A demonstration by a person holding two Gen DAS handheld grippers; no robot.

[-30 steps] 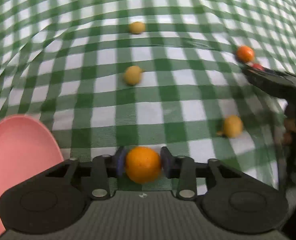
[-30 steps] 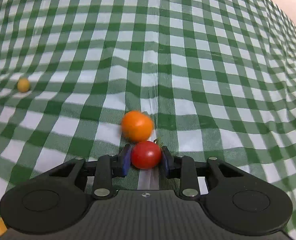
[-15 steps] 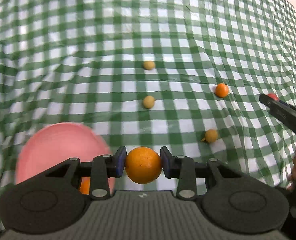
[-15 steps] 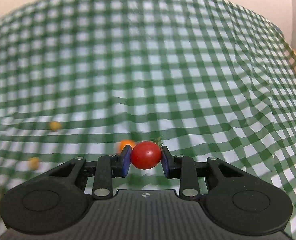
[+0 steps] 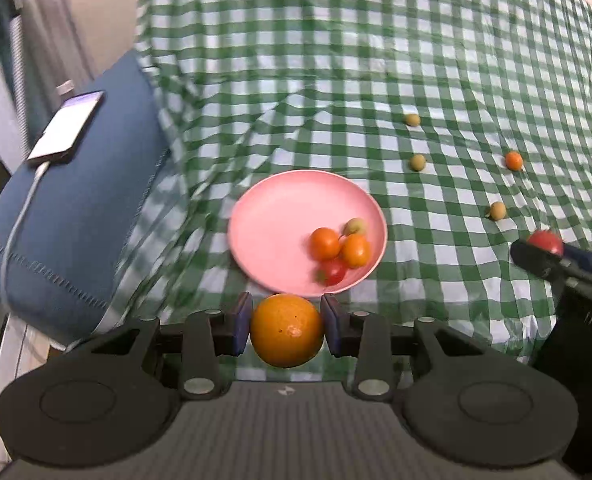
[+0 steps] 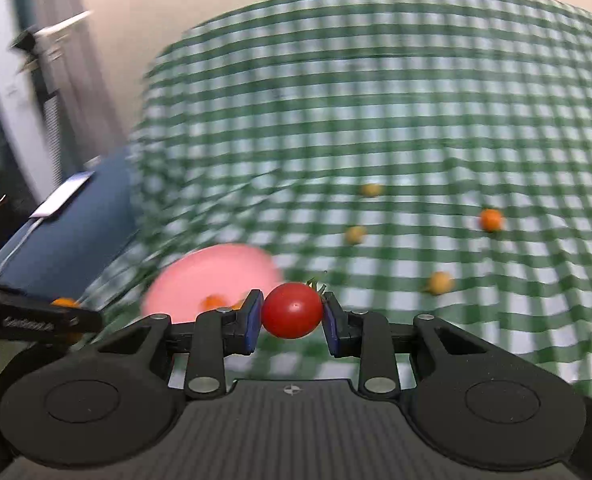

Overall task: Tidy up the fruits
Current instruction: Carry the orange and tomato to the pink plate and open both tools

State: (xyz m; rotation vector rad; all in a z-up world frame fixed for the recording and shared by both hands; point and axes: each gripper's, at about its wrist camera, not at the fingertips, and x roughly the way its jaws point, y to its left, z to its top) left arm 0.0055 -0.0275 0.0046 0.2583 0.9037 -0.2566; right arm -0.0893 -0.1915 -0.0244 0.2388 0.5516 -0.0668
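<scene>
The left gripper (image 5: 287, 330) has its jaws clamped on an orange (image 5: 287, 330), held just at the near rim of the pink plate (image 5: 280, 216). The plate sits on the green-checked cloth (image 5: 336, 60) covering the counter and holds 4 small fruits bunched on its right side: 2 orange ones, a red one and a pale greenish one.

The right gripper (image 6: 292, 316) has its jaws closed on a red cherry tomato (image 6: 292, 311), green stem still attached, raised above the cloth to the right of the plate; from the left wrist view the tomato (image 5: 545, 242) shows at the tip of that gripper.

Farther out on the cloth, 3 yellowish fruits (image 5: 417, 162) and 1 small orange fruit (image 5: 513, 160) lie well apart from each other. To the left, a phone (image 5: 66, 128) with a white cable rests on a blue cushion (image 5: 76, 216).
</scene>
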